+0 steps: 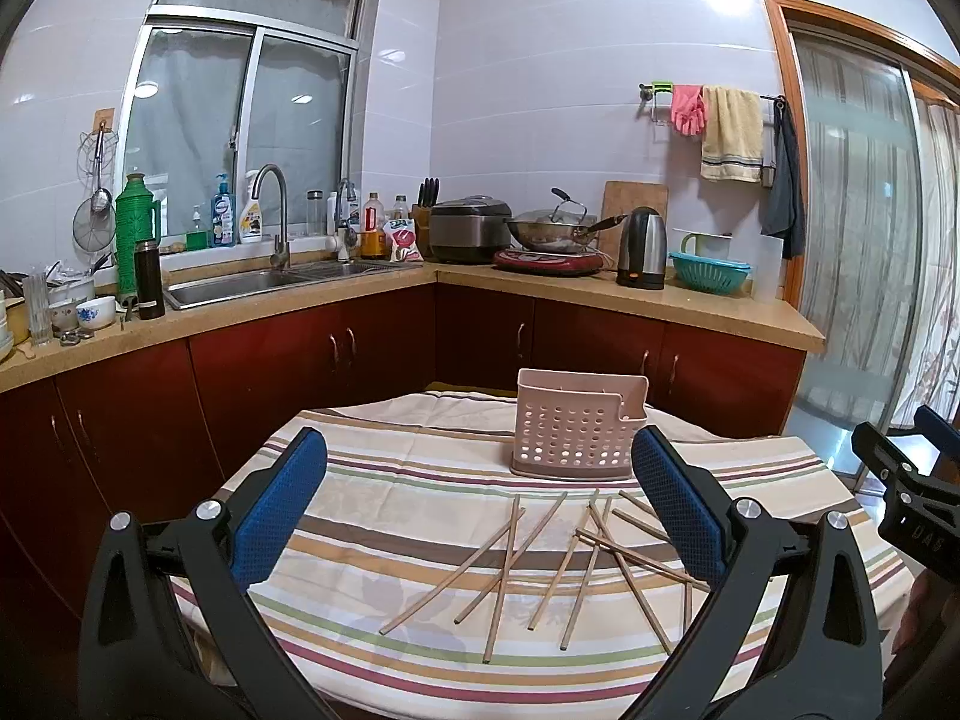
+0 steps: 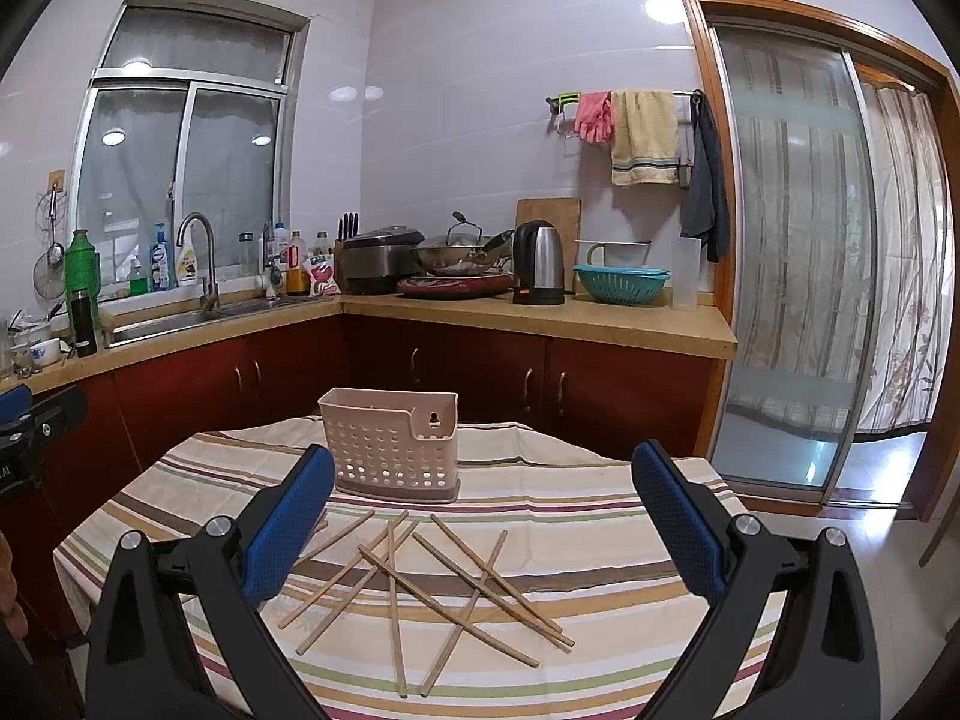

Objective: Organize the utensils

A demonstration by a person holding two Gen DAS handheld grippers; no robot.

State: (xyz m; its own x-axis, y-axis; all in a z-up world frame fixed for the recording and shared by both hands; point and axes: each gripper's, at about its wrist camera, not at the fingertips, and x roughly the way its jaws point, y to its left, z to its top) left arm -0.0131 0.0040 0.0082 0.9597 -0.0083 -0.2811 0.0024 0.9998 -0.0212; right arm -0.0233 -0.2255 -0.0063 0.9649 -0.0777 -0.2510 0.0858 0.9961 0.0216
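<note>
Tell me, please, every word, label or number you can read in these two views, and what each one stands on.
"UAS": partly legible letters on the right tool's black body, left wrist view.
"LAI": cut-off letters on the left tool's body, right wrist view.
Bottle labels by the sink: too small to read.
Red-and-white packet: blurred.

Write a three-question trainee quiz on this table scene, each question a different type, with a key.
1. True or false: some chopsticks already stand in the pink holder.
2. Multiple choice: the chopsticks lie A) in a neat row, B) scattered and crossing, C) bundled in a gripper.
3. Fill in: both the left gripper and the right gripper are ____.

Key: 1 false, all that show lie on the striped tablecloth; 2 B; 3 open.
</note>
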